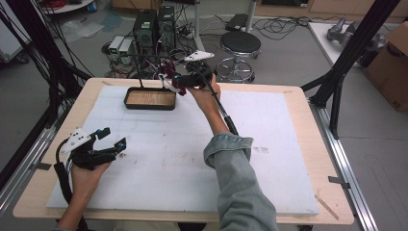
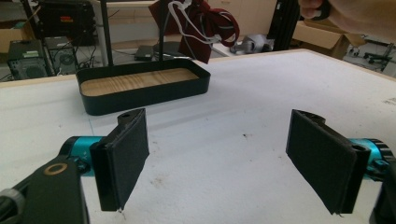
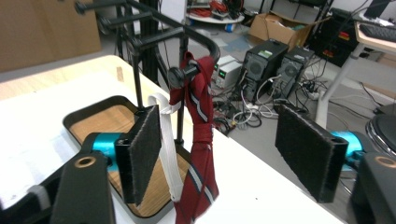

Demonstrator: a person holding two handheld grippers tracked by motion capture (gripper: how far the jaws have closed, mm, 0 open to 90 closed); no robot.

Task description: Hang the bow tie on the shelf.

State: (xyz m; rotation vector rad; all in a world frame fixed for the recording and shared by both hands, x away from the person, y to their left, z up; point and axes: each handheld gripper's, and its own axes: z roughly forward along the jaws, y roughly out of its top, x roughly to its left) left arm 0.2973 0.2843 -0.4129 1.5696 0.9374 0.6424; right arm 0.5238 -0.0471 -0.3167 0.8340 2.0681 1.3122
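Red striped necktie (image 3: 196, 140) draped over a black stand's (image 3: 180, 70) peg, right tongs (image 3: 224, 154) open around it.

The necktie hangs beside a white strap (image 3: 168, 154) above the stand's wood-floored black tray (image 1: 150, 98) at the far side of the white-covered tabletop (image 1: 269, 159). The right tongs, held high by the far edge, stand wide apart, touching nothing. The left tongs (image 1: 111, 138) rest near the tabletop's left front, jaws also spread, holding nothing.
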